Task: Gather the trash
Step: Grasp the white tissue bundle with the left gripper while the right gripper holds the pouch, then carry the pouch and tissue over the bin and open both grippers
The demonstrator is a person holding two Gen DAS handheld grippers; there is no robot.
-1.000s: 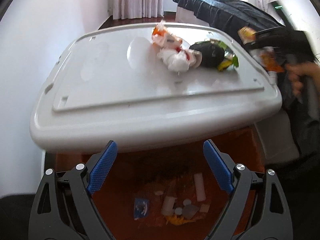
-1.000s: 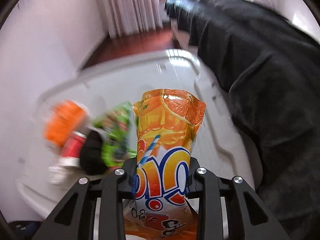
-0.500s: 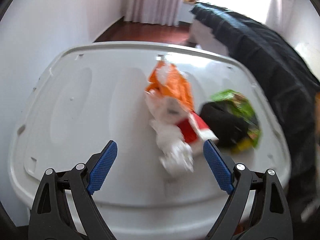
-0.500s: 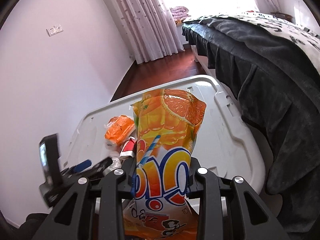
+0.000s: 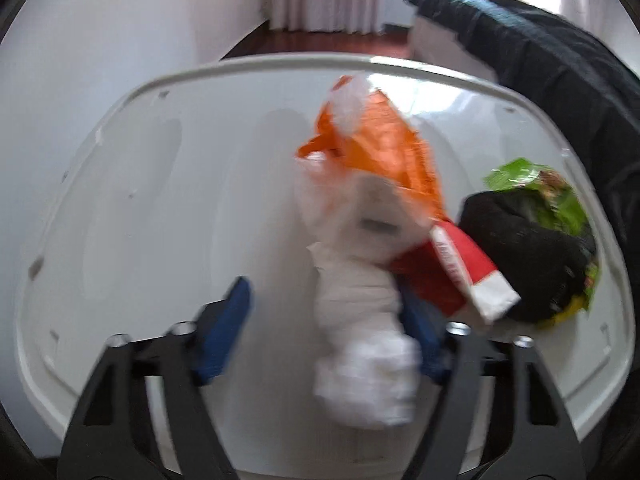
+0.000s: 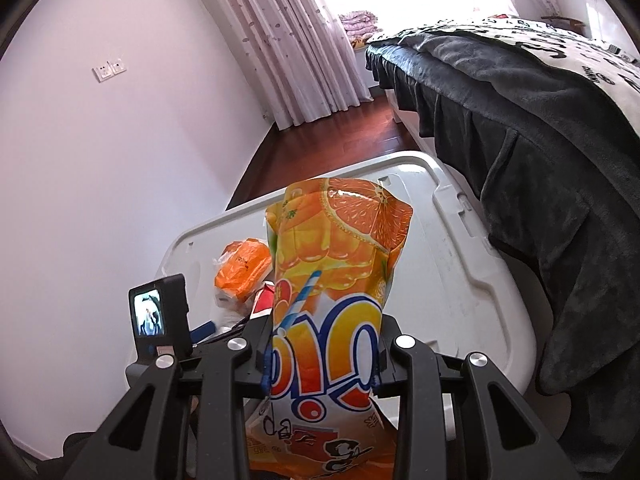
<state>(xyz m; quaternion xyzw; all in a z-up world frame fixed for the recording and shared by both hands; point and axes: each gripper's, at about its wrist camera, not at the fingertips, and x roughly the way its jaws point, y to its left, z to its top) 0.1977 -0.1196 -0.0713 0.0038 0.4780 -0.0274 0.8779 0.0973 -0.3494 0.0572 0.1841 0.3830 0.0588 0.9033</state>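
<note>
a white plastic storage-box lid (image 5: 168, 208) serves as the surface where the rubbish sits, beside a bed draped in a dark grey blanket (image 6: 532, 128). in the left wrist view, the left gripper (image 5: 326, 334) is low over the lid with its blue-padded jaws either side of a crumpled white tissue wad (image 5: 364, 344); the jaws have just been closing, the tissue is between them, and it lies against the right-hand pad while a clear gap remains at the left-hand one. the frame is blurred, so whether the pads press on it cannot be told for certain. the tissue is the near end of a heap: just behind it lies a white plastic bag (image 5: 360, 216), a crumpled orange plastic bag (image 5: 384, 148) is on top at the far side, and a red-and-white wrapper (image 5: 460, 272) juts out to the right, touching a black cloth-like lump (image 5: 528, 256) with a green snack packet (image 5: 544, 184) tucked behind it.

in the right wrist view, the right gripper (image 6: 320, 354) is raised over the near edge of the lid, its jaws clamped narrow on an orange-printed juice drink pouch (image 6: 340, 256) that stands upright between them. the left gripper's camera with a small lit screen (image 6: 158, 316) shows at lower left, near the orange bag.
</note>
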